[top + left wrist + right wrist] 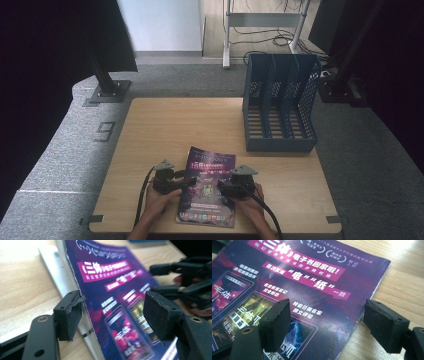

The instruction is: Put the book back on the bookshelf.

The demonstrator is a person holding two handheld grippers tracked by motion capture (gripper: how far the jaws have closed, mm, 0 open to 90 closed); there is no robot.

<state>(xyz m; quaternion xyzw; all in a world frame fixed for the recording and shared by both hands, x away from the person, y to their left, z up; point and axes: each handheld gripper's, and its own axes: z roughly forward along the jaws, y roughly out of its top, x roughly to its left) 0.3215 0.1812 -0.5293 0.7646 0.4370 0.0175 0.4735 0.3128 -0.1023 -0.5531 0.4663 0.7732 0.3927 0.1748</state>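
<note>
Your left gripper [186,183] sits at the left edge of the purple magazine [209,186], which lies flat near the front middle of the wooden table [165,130]. In the left gripper view its jaws stand apart and straddle that edge: one pad [70,315] is over bare wood just beside the stacked page edges, the other over the cover, and neither pad visibly presses the magazine [117,305].

Your right gripper [225,189] is at the opposite edge. In the right gripper view its jaws are also spread wide, one over the printed cover [294,290] and one over the wood just past the worn right edge, holding nothing.

The two grippers face each other across the magazine, near one another. You have bare tabletop to the left, behind the magazine and to the right. The blue file rack [280,102] stands upright at the far right corner, well apart from the magazine.
</note>
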